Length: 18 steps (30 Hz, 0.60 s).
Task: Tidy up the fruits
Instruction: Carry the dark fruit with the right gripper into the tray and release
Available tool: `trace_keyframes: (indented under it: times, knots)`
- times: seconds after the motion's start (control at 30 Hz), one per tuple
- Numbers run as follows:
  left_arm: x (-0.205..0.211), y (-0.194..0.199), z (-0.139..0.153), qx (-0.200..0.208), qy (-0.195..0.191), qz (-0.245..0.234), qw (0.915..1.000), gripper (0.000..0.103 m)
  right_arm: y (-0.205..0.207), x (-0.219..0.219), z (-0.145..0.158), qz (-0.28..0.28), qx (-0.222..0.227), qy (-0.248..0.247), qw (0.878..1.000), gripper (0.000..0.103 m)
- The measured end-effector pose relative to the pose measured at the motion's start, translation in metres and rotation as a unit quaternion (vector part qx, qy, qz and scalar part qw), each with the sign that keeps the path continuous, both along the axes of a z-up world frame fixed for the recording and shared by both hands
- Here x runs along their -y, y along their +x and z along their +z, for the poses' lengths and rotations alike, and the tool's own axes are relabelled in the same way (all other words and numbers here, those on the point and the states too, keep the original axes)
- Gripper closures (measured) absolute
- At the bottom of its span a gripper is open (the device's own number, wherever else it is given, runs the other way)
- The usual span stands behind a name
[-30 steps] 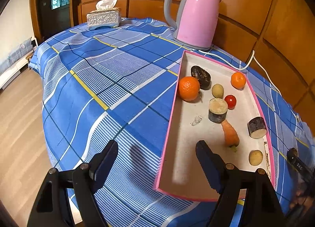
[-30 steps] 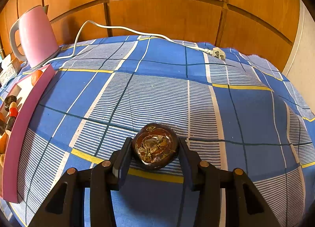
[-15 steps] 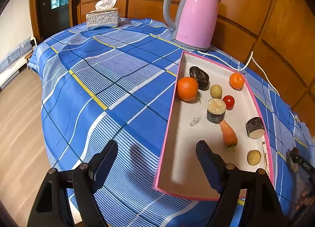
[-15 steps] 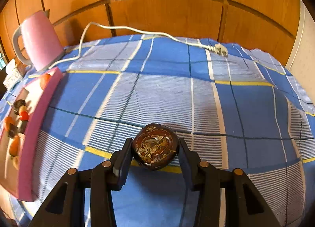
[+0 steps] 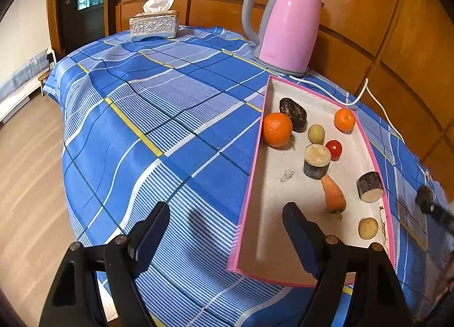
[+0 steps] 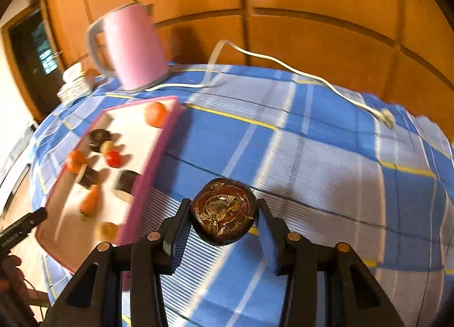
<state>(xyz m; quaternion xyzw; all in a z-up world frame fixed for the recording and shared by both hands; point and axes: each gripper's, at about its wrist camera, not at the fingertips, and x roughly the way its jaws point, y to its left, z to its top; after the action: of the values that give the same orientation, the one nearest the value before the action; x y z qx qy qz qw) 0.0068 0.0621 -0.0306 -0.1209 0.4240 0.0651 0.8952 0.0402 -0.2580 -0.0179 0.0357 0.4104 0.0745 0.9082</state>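
- Wooden wall panels (image 5: 354,0) stand behind a table covered with a blue checked cloth with white and yellow lines (image 5: 159,105).
- On the cloth lies a long shallow tray with pink walls and a pale floor (image 5: 254,162); its near end is just ahead of the right fingertip of the left gripper (image 5: 227,225).
- Inside the tray, far from the fingers, are a big orange (image 5: 277,129), a dark brown wrinkled fruit (image 5: 293,110) touching it, a small yellow-green round fruit (image 5: 316,133), a small orange mandarin (image 5: 344,120) and a red cherry tomato (image 5: 333,149).
- Nearer to the fingers are a short dark cylinder with a pale cut top (image 5: 317,161), a small orange carrot (image 5: 333,195), a second dark cylinder piece lying on its side (image 5: 369,187) by the right wall, and a small yellow round fruit (image 5: 368,228).
- The left gripper hangs with its jaws wide apart and nothing between them; the left finger is over the cloth, the right one over the tray's near corner.
- The right gripper (image 6: 222,222) holds a round dark brown fruit with a dry leafy cap (image 6: 223,211) between both pads, above the cloth and to the right of the tray.
- Beyond the tray stand a pink electric kettle with a grey handle (image 5: 283,23) with a white cord (image 5: 366,91), and farther left a silver patterned tissue box (image 5: 154,26).
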Motion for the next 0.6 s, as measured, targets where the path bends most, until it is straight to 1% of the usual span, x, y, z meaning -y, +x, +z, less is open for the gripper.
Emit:
trace_keyframes:
  times: [0.13, 0.3, 0.43, 0.6]
  knots:
    - [0.000, 0.000, -0.002, -0.002, 0.000, -0.002, 1.0000, 0.021, 0.018, -0.024, 0.015, 0.041, 0.009, 0.002, 0.999, 0.058]
    - [-0.001, 0.001, -0.005, -0.006, -0.002, 0.001, 1.0000, 0.021, 0.042, -0.058, 0.023, 0.077, 0.011, 0.007, 0.997, 0.058]
    - [-0.003, 0.002, -0.007, -0.010, -0.002, 0.002, 0.9999, 0.021, 0.059, -0.082, 0.022, 0.092, 0.005, 0.013, 0.996, 0.058]
    - [-0.005, 0.004, -0.011, -0.016, -0.002, 0.004, 0.9999, 0.021, 0.080, -0.107, 0.010, 0.108, -0.011, -0.003, 0.994, 0.058]
